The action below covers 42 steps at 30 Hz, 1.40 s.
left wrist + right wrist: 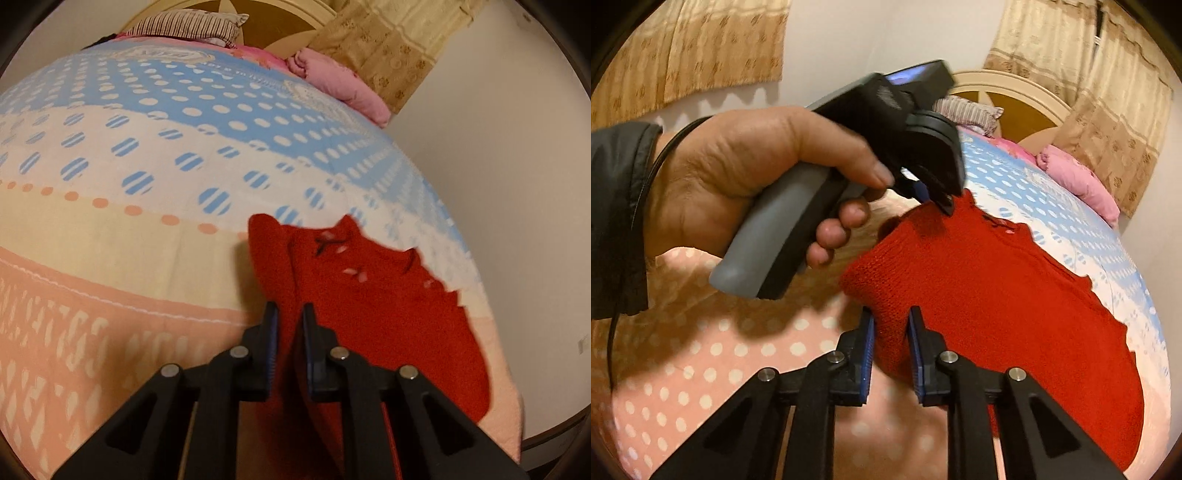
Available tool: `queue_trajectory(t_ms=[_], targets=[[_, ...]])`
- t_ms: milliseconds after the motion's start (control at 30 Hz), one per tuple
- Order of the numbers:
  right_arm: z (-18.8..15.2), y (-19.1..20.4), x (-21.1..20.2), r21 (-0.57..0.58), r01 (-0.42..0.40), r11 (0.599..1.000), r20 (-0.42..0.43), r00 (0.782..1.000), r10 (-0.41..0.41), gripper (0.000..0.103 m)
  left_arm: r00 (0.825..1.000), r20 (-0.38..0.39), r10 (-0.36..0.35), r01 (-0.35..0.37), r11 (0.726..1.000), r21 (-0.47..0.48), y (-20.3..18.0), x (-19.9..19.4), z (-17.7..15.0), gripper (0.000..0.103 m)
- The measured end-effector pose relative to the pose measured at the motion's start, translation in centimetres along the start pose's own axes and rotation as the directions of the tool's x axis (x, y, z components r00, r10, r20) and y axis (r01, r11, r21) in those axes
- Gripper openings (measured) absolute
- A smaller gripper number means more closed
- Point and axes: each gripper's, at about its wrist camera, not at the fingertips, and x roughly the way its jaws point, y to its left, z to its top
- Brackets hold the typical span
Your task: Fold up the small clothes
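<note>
Red knitted garment (pixel 997 295): lies on the bed (pixel 147 229) with its dotted cover, near the edge. Left gripper (pixel 290 314): fingers clamped on one edge of the knit. Right gripper (pixel 891 317): fingers clamped on a nearby fold.

Warm, dim indoor light, soft shadows, strong fisheye bending, perhaps slight motion blur.

Red knit garment (pixel 997 295) on a bedspread (pixel 147 155) banded pink, cream and blue with dots; far, a pink blanket (pixel 332 81); striped pillow (pixel 184 26); beige floral curtains (pixel 701 48).
</note>
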Motion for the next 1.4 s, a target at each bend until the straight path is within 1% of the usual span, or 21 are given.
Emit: queue_trajectory(t_ms=[133,267,367,533,700,933,1067,1200,1400], targets=[[-0.4,-2.3,-1.1,0.079,-0.019,0.997,0.028,0.999,0.017,0.017,0.999,0.031,-0.008,0.008,1.0,0.0,-2.2,-1.1,0.5,0.012],[-0.7,-4.2,-2.3,0.152,-0.036,0.988,0.059,0.998,0.027,0.016,0.998,0.052,-0.035,0.035,0.999,0.004,-4.5,-1.6,0.7,0.012],[-1.1,-5.6,-3.5,0.211,-0.055,0.976,0.086,0.996,0.037,0.016,0.997,0.06,-0.057,0.057,0.998,0.012,-6.2,-1.7,0.8,0.012],[-2.1,-8.4,-5.1,0.296,-0.065,0.953,0.126,0.992,0.029,0.016,0.994,0.064,-0.094,0.092,0.995,0.042,-9.5,-1.4,0.9,0.012],[-3.8,-10.8,-6.4,0.381,-0.079,0.921,0.151,0.988,0.022,0.016,0.99,0.048,-0.131,0.127,0.989,0.081,-13.1,-0.3,0.7,0.012],[-6.1,-14.3,-7.9,0.469,-0.08,0.88,0.158,0.987,0.006,0.015,0.987,0.02,-0.16,0.157,0.981,0.112,-16.7,1.5,0.0,0.012],[-7.8,-16.0,-8.6,0.531,-0.094,0.842,0.161,0.987,0.009,0.015,0.984,-0.01,-0.176,0.176,0.976,0.131,-18.5,3.0,-0.7,0.012],[-10.1,-17.4,-8.6,0.604,-0.107,0.79,0.153,0.988,0.017,0.015,0.983,-0.037,-0.179,0.183,0.971,0.151,-20.1,4.6,-1.5,0.012],[-11.9,-18.6,-9.0,0.645,-0.098,0.758,0.143,0.99,0.006,0.015,0.98,-0.07,-0.186,0.196,0.964,0.182,-22.2,6.0,-2.6,0.012]])
